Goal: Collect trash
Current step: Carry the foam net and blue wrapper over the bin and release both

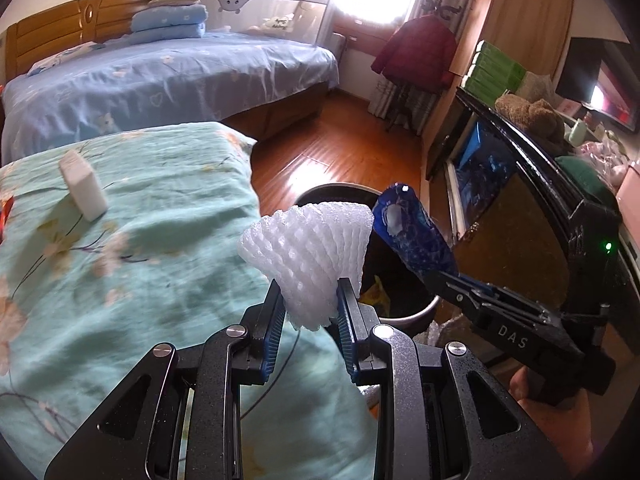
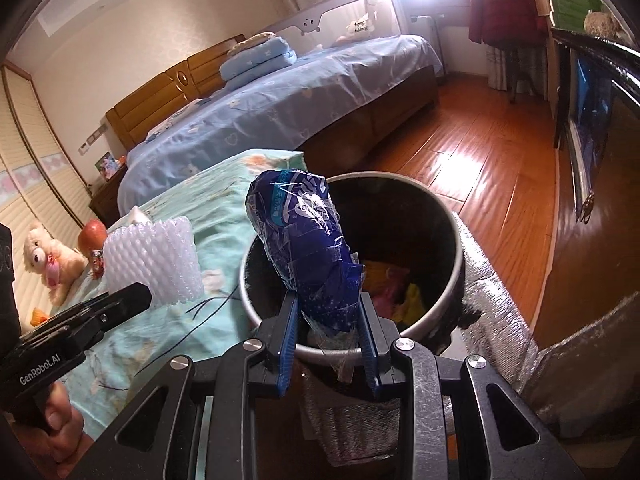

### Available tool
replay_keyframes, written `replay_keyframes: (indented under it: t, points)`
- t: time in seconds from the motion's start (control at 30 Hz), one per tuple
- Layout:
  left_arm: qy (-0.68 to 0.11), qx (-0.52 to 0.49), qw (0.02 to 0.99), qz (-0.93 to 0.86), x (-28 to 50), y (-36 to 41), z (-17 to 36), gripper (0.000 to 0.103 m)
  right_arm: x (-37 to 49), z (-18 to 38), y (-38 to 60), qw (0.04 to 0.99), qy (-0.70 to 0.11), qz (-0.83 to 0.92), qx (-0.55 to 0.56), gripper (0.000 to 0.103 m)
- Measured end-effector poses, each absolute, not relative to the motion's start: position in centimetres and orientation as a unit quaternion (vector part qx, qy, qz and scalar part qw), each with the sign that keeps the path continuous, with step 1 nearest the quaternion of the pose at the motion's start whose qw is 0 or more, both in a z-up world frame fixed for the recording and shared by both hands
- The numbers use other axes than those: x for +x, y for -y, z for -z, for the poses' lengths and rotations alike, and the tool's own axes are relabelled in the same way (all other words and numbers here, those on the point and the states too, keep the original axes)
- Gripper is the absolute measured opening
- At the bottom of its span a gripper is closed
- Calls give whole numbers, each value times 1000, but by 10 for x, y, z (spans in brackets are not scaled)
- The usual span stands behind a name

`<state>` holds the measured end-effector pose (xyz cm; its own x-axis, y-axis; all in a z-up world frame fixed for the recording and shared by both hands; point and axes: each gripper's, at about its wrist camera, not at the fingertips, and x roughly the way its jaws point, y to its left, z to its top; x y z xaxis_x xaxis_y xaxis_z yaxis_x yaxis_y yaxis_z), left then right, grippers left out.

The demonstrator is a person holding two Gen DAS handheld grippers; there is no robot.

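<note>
Pinching a white foam fruit net [image 1: 308, 256] between its pads, the left gripper [image 1: 310, 300] holds it above the green floral bedspread [image 1: 132, 248]. Rightward, the right gripper [image 2: 328, 312] clamps a crumpled blue plastic wrapper [image 2: 308, 240], with the dark trash bin [image 2: 452, 216] just beyond its jaws.

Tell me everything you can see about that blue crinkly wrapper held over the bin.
The blue wrapper is a crumpled plastic package, dark blue with white print and clear film trailing from its lower end. It looks empty and squashed. It stands roughly upright, leaning a little, pinched at its lower part by the right tool, whose blue pads press on both sides. It hangs above the near rim of the round dark bin, touching only the tool. The left wrist view shows it beside the white foam net.
</note>
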<state>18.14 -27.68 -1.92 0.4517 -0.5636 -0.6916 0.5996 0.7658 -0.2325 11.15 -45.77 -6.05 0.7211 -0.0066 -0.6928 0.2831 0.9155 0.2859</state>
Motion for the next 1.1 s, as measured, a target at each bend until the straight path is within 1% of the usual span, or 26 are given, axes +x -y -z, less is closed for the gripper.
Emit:
replay_keyframes:
  t: [0.3,0.87,1.1]
  points:
    - [-402,42,844,354,189,307,25,24,121,62,479,905,-368,90,195,29]
    - [-414,59,834,359,203,335,36,25,137,70,493,898,-381,94,199,32]
    - [-413,63,835,357,203,338,36,28,140,72,498,896,-384,96,203,33]
